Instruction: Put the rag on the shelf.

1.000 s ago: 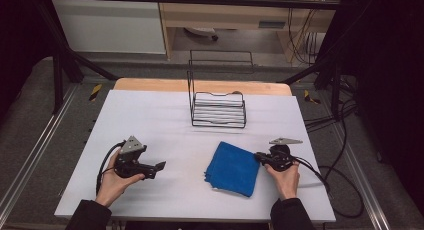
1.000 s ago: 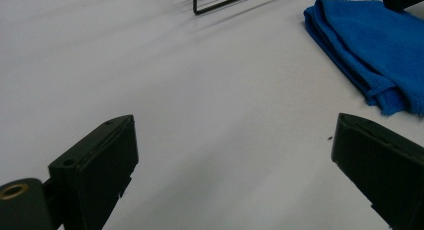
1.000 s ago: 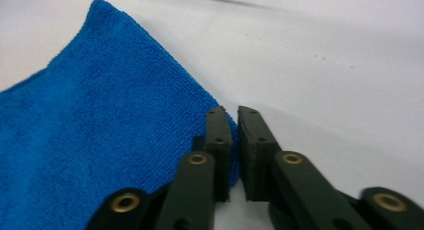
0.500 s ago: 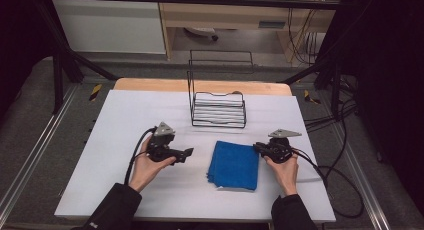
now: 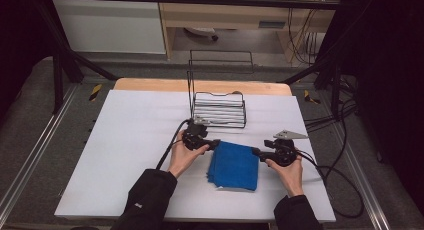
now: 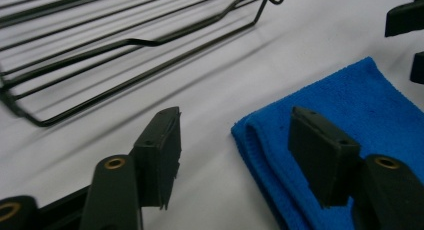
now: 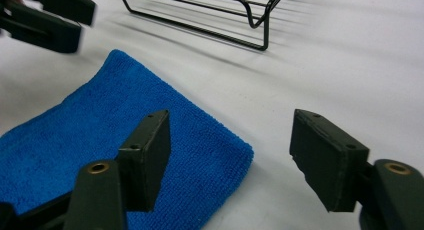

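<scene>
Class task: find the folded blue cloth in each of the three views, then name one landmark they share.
High view: blue cloth lies centre-front, between both grippers.
Left gripper view: lower right, under the right-hand jaw.
Right gripper view: lower left, behind the left-hand jaw.
Shared landmark: black wire rack.

Black sleeves (image 5: 145, 200) on both forearms; black grippers with brass-coloured screws (image 6: 115, 163); trailing black cables (image 5: 170, 150).

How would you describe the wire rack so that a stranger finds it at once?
Look at the white table and go to its far edge, in the middle. The rack stands there, beyond the blue towel. It is the one thing made of thin black wire, with a tall back frame and a low ribbed base.
</scene>
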### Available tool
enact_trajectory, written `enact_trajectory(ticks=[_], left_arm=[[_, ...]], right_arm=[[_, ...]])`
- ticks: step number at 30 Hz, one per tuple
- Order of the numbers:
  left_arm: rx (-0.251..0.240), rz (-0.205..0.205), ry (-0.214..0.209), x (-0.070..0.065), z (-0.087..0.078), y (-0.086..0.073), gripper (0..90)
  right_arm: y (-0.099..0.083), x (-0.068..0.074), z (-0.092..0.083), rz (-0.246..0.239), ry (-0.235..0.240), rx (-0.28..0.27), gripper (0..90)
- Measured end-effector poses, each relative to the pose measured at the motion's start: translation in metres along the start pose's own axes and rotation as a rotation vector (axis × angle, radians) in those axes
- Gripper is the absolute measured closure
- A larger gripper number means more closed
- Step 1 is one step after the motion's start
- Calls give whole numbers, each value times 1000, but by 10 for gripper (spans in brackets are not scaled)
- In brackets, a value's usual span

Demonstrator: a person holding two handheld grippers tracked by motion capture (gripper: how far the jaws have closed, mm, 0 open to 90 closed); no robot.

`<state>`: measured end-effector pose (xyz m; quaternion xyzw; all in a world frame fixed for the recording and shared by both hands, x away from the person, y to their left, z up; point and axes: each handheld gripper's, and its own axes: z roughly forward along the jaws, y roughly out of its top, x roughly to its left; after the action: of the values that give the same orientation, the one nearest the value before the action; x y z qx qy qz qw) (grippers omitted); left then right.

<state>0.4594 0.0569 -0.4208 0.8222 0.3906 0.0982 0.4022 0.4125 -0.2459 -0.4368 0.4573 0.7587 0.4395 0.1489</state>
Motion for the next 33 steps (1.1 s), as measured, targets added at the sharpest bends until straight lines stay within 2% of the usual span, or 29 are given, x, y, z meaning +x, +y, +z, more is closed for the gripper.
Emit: enact_trajectory(ticks=[1, 3, 7, 9, 12, 13, 14, 19, 24, 25, 30, 33], left_arm=[[7, 2, -5, -2, 5, 1, 397], [26, 6, -13, -4, 13, 1, 464], [62, 10, -18, -4, 24, -1, 542], [76, 11, -27, -4, 28, -3, 571], [86, 21, -31, -4, 32, -4, 589], [84, 13, -41, -4, 34, -5, 623], [84, 10, -48, -4, 34, -5, 623], [87, 26, -54, -6, 35, -6, 683], [97, 19, -72, -7, 35, -6, 743], [99, 18, -76, -7, 36, -6, 771], [105, 27, -77, -9, 36, -5, 802], [104, 24, -75, -10, 36, -5, 823]], right_arm=[[0, 0, 0, 0, 0, 0, 314], [-1, 0, 1, 8, -5, 7, 298], [-1, 0, 3, 19, -8, 18, 297], [-1, -1, 4, 37, -13, 24, 300], [-1, -1, 5, 37, -21, 34, 335], [-1, -1, 8, 34, -33, 43, 377], [-1, -1, 8, 34, -33, 43, 377], [-2, -5, 17, 33, -52, 76, 538], [-3, -5, 19, 47, -44, 105, 603], [-4, -5, 20, 58, -36, 119, 638], [-4, -4, 22, 80, -21, 133, 700], [-3, -4, 23, 117, -6, 150, 771]])
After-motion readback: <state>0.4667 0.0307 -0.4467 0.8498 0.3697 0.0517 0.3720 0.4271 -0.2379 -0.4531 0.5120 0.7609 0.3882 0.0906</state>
